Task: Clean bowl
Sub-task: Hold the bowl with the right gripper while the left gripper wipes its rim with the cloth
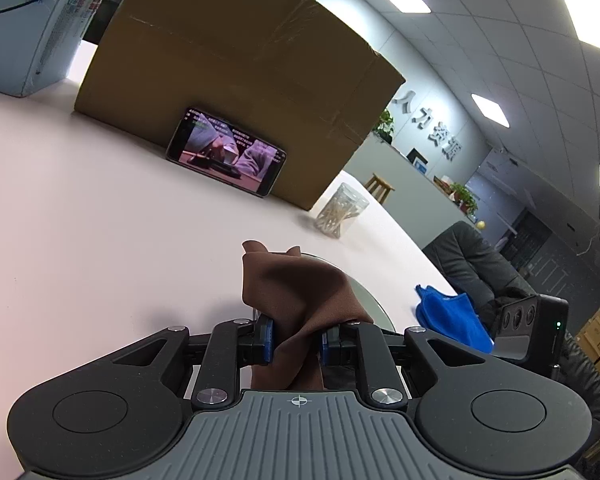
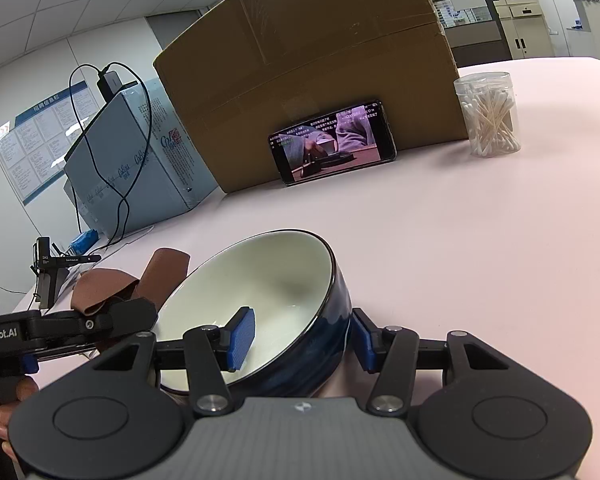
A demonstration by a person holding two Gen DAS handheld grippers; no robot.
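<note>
Brown cloth point(image 1: 296, 300) is pinched in the left tongs point(image 1: 296, 344); right tongs point(image 2: 300, 340) straddle the tilted bowl's point(image 2: 268, 292) wall on the counter point(image 2: 460, 260), apparently gripping. Next: wipe inside.

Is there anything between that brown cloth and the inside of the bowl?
Nothing visible. The left gripper holds the brown cloth just beside the bowl, whose rim the right gripper straddles; its white inside lies open.
</note>
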